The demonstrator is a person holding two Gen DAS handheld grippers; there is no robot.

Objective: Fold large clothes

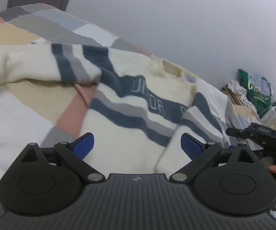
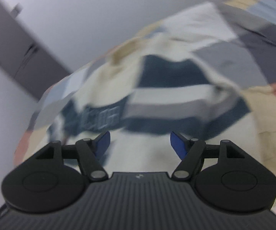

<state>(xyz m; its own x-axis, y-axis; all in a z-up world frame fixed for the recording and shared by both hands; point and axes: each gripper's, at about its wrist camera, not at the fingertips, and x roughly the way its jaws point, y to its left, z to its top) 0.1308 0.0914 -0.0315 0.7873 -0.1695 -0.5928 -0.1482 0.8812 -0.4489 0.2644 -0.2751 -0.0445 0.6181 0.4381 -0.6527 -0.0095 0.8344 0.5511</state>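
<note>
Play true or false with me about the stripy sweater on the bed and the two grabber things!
1. The sweater is cream with dark blue and grey stripes. True.
2. The left gripper is squeezing the sweater. False: its blue pads stand wide apart, with nothing pinched between them.
3. The sweater lies on a patchwork bedspread. True.
4. Both sleeves stick straight out to the sides. False: one sleeve is folded across the front.
5. The right gripper is shut tight. False: its jaws are open and hold nothing.
6. There is lettering on the sweater's wide blue stripe. True.
</note>
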